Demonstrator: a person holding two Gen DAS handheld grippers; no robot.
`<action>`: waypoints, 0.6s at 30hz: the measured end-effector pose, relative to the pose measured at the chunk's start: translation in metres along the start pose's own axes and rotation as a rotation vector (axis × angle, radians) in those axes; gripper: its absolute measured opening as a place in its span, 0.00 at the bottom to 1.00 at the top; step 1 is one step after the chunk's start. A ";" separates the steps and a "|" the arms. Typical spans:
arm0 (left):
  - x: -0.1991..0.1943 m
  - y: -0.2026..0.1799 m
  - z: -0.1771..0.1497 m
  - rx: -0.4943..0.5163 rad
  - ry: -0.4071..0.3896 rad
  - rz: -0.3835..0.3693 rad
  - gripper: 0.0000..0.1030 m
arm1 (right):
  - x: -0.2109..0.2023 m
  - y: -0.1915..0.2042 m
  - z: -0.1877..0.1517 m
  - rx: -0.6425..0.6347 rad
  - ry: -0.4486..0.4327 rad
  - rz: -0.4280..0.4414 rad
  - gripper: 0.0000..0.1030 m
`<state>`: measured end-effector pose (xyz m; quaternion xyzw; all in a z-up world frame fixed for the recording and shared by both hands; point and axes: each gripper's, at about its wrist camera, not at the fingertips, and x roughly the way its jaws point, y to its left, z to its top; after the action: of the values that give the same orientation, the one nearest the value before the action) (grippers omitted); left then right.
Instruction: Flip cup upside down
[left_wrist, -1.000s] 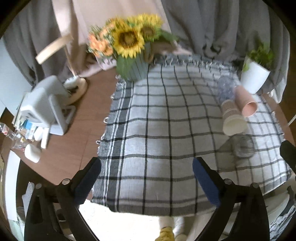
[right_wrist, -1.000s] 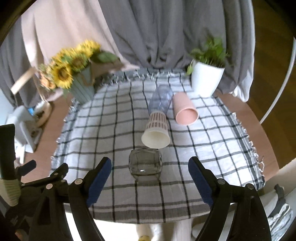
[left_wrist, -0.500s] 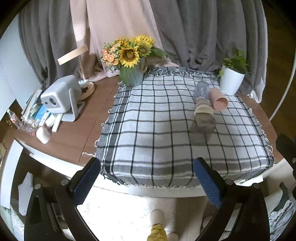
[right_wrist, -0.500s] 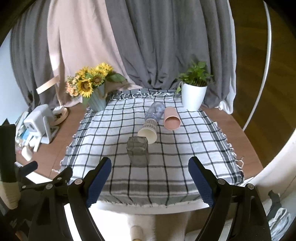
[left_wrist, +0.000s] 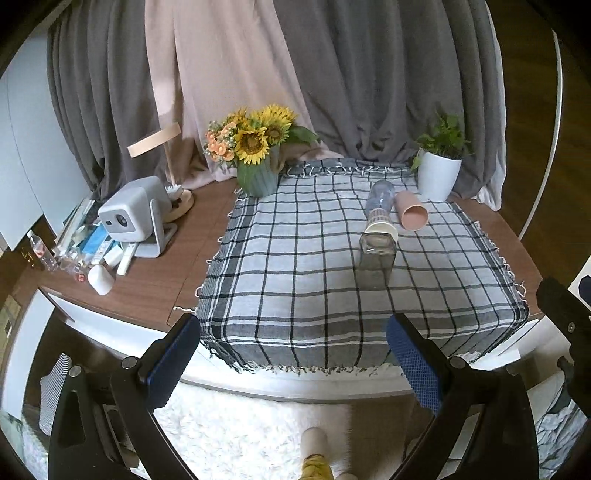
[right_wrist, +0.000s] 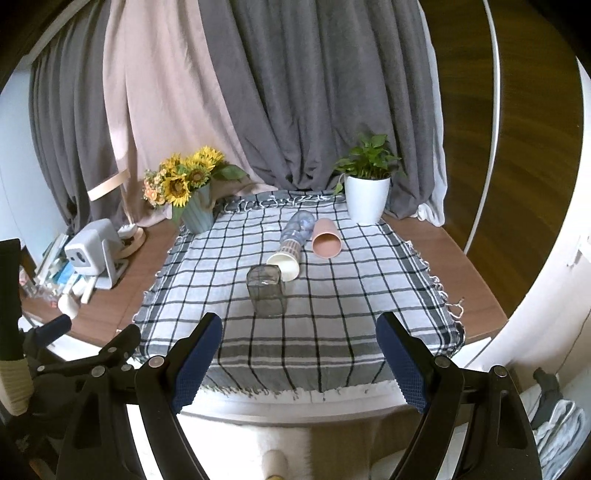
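While held back off the near table edge, left gripper (left_wrist: 291, 360) and right gripper (right_wrist: 299, 358) spread wide, gripping nothing. On checked cloth (right_wrist: 332, 295): glass cup (right_wrist: 266, 290) standing, well apart from both; paper cup (right_wrist: 286, 258), pink cup (right_wrist: 325, 243) and clear bottle (right_wrist: 300, 226) lying behind.

Soft even daylight, sharp centre, fisheye-bent dark edges.

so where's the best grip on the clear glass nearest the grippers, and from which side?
Take the glass across its side walls at mid-height, coming in level from the near table edge. It stands on the checked cloth with flattish faces, so the right gripper, already open and roughly lined up with it, looks best placed. The paper cup crowds its far side, so avoid reaching from behind.
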<state>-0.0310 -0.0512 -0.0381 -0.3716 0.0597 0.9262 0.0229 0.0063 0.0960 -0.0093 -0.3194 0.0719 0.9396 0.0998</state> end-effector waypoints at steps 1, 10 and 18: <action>-0.002 -0.001 0.000 0.000 -0.004 0.002 0.99 | -0.002 -0.001 0.000 0.000 -0.002 0.001 0.83; -0.012 -0.004 -0.002 0.001 -0.024 0.002 0.99 | -0.012 -0.005 0.000 -0.008 -0.022 -0.002 0.83; -0.014 -0.007 0.001 0.012 -0.038 0.002 0.99 | -0.014 -0.006 0.001 -0.002 -0.027 -0.008 0.83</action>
<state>-0.0209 -0.0441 -0.0280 -0.3536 0.0652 0.9328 0.0256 0.0182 0.1004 0.0001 -0.3071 0.0683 0.9435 0.1041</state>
